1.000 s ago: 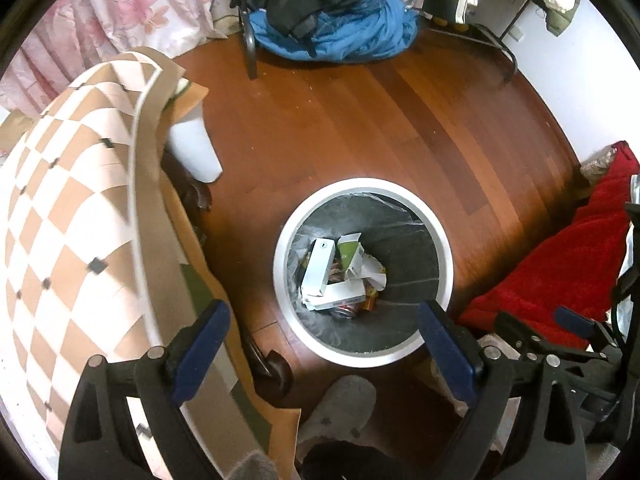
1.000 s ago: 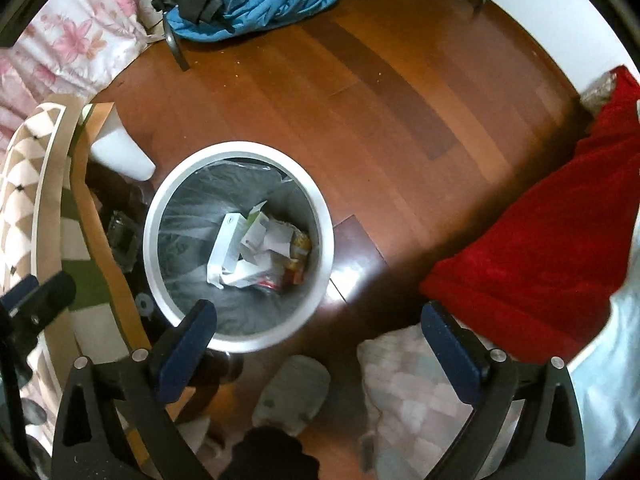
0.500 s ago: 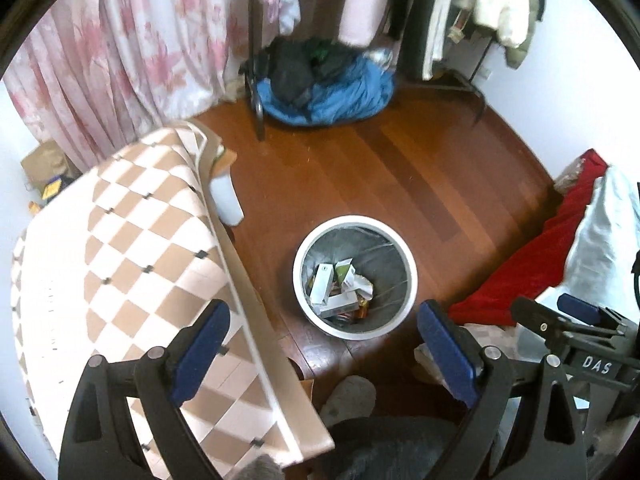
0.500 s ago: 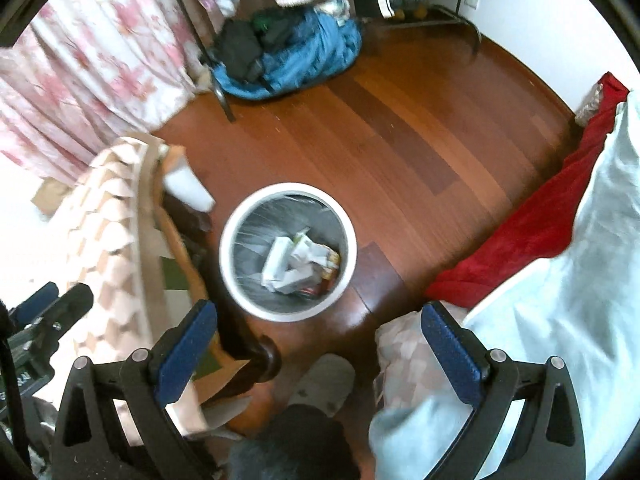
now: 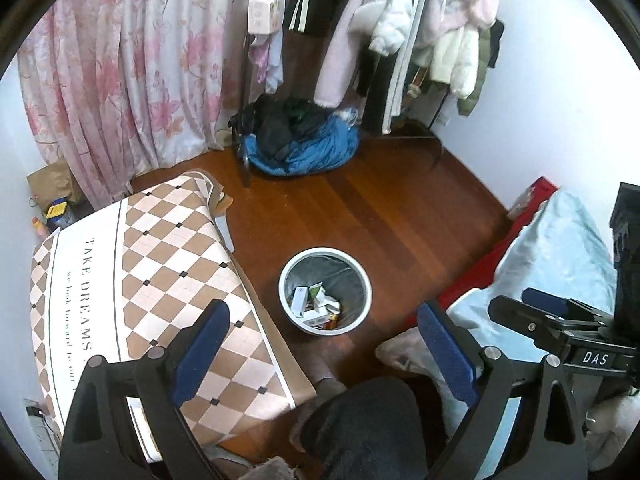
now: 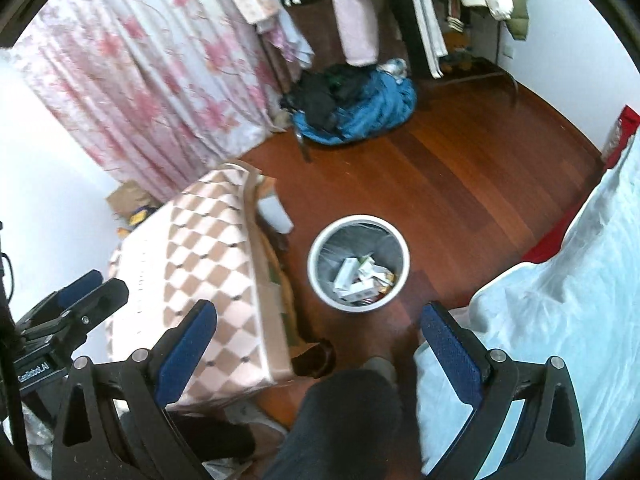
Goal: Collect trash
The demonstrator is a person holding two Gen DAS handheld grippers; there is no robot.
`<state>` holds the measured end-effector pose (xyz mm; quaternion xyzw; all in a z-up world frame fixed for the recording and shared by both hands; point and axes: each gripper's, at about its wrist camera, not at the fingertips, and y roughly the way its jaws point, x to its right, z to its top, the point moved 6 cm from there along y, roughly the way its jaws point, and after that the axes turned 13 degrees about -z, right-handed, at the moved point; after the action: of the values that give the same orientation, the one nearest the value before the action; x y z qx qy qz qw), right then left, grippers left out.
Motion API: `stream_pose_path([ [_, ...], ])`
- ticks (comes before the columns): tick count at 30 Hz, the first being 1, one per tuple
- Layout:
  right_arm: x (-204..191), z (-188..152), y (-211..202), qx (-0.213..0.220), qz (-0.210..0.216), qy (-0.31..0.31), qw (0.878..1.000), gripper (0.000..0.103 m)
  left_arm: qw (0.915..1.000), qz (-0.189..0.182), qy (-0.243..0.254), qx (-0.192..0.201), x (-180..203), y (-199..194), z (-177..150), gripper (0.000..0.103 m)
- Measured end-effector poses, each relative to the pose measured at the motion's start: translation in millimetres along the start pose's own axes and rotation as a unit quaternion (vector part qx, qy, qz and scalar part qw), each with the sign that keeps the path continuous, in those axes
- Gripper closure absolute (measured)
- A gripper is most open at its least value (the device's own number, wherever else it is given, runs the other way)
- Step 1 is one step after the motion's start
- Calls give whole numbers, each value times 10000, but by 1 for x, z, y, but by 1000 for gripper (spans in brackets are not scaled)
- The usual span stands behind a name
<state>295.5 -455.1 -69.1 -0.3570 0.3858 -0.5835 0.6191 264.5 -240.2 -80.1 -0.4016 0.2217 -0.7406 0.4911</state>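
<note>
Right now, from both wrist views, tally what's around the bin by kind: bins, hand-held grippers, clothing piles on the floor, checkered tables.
Trash bin: 1
Hand-held grippers, left hand-held gripper and right hand-held gripper, both open and empty: 2
Blue and black clothing pile: 1
Checkered table: 1
Total: 5

Home bedroom. Floral curtain (image 5: pixel 120 72), coats on a clothes rack (image 5: pixel 400 40), bed (image 6: pixel 580 300), wood floor (image 5: pixel 380 208). Checked desk (image 5: pixel 152 280) cover.
</note>
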Motion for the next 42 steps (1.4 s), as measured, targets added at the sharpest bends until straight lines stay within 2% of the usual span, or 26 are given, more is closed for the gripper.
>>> stream_pose_path([
  [6,-14,-12,-48,138,316,-113,9993,0,9998,-178,-42,120,7,-36,-4,7],
  [14,-28,-22,-78,108,505,-308,9982,0,9992,-313,-79,229,10,-62,-7,7],
  [25,-30,-25,-86,96,481,-334,9982,0,9990,-392,-58,222,13,-69,-8,7],
  [27,-31,-26,-87,86,485,-333,9982,0,9990,-385,-45,202,15,-69,-8,0],
  [42,-27,-24,-88,32,460,-389,9982,0,9985,-533,-29,93,18,-62,-15,0],
])
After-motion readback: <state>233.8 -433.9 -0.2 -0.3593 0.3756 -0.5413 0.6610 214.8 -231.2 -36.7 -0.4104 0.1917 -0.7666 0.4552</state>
